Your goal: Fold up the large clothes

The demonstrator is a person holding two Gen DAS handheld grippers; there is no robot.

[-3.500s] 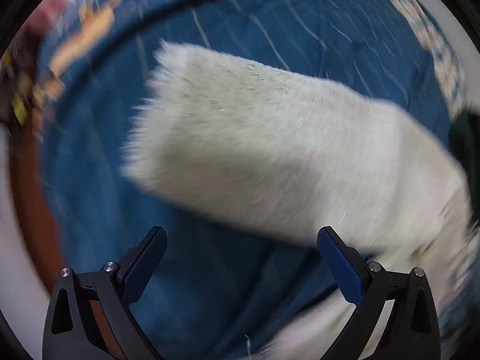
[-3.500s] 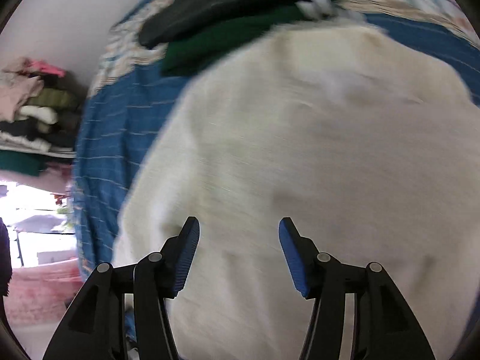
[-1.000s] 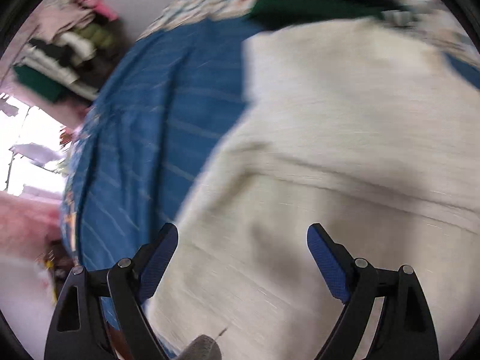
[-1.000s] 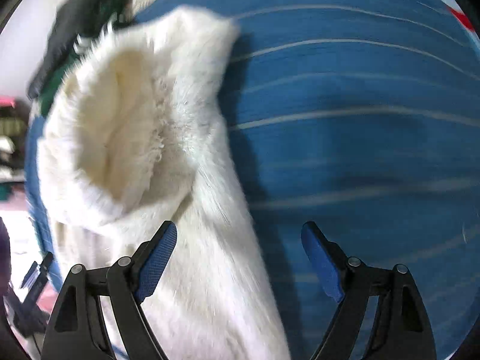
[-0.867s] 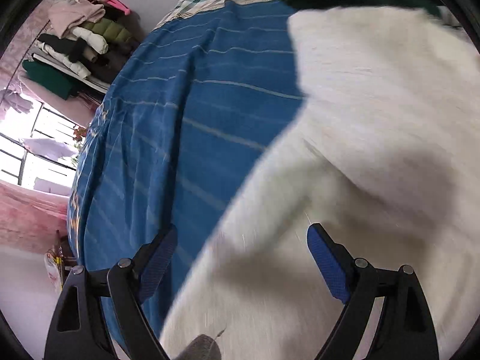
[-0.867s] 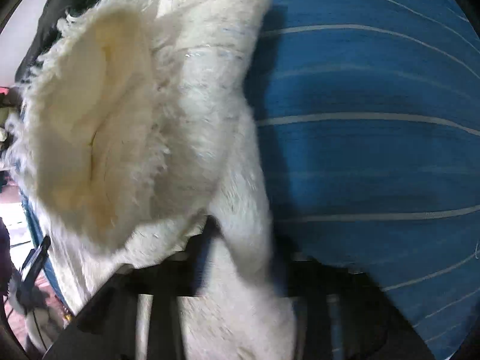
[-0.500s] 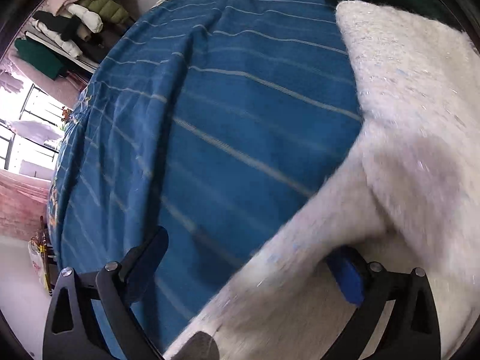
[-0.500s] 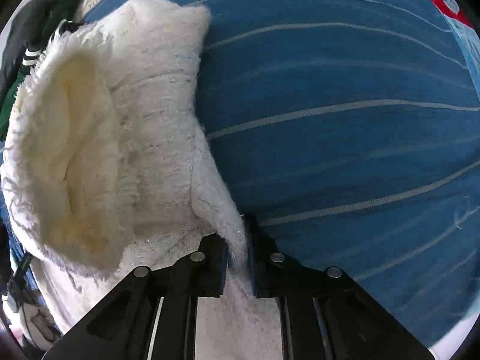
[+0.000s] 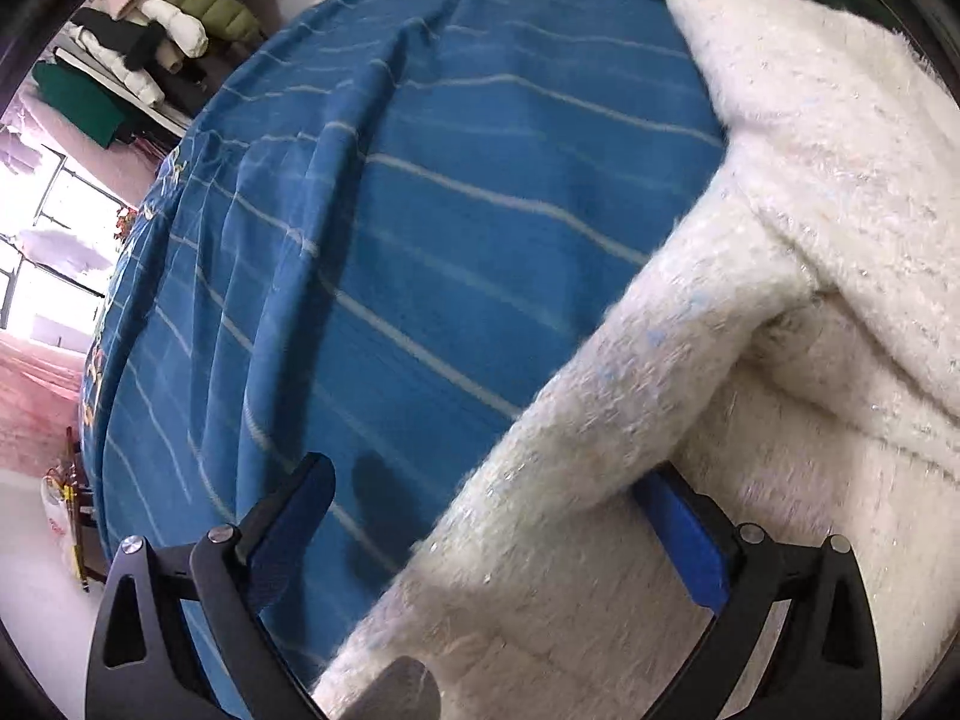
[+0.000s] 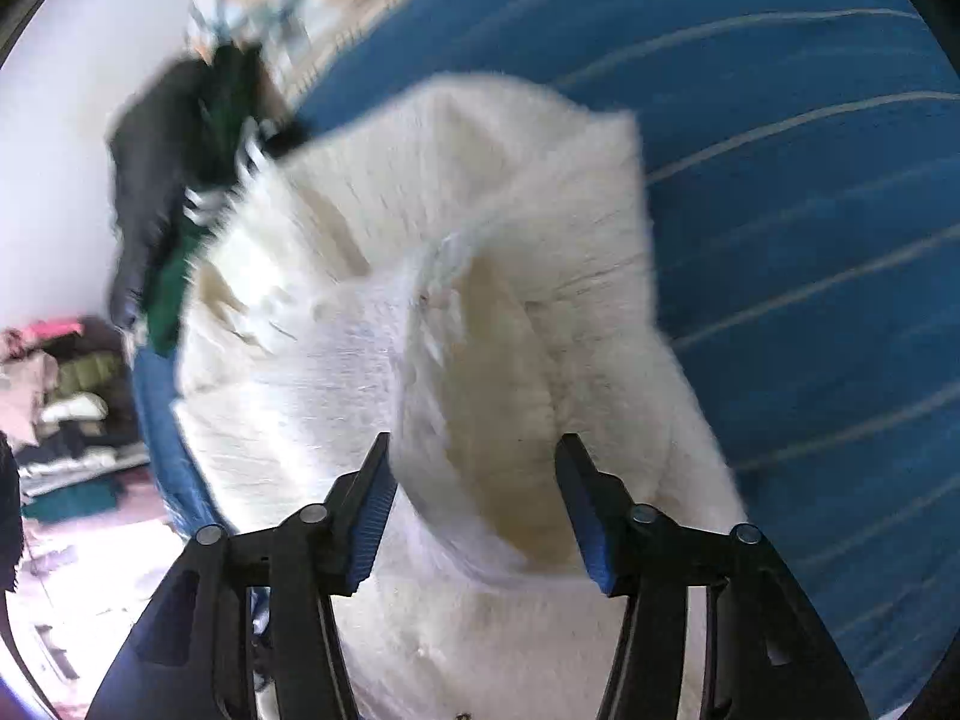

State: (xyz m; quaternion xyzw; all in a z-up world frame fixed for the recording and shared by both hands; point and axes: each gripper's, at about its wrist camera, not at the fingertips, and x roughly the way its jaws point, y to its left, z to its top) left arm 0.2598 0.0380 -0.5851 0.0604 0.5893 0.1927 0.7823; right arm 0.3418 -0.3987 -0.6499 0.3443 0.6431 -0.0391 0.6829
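Observation:
A fluffy white sweater (image 9: 780, 312) lies on a blue striped bedspread (image 9: 420, 210). In the left wrist view its sleeve runs diagonally down to the bottom edge, passing between the fingers of my left gripper (image 9: 498, 510), which is open around it. In the right wrist view the sweater (image 10: 480, 312) is bunched up with a fold standing between the blue pads of my right gripper (image 10: 474, 498), which is open and not pinching the cloth.
Dark green and black clothes (image 10: 174, 192) lie piled at the far end of the bed beside the sweater. A rack of stacked clothes (image 9: 150, 30) stands past the bed's left side by a bright window (image 9: 48, 252). Bare blue bedspread (image 10: 810, 240) lies right of the sweater.
My right gripper, shut on the sweater's edge half a second ago, has opened and let it go. My left gripper has stayed open while the sleeve slid between its fingers.

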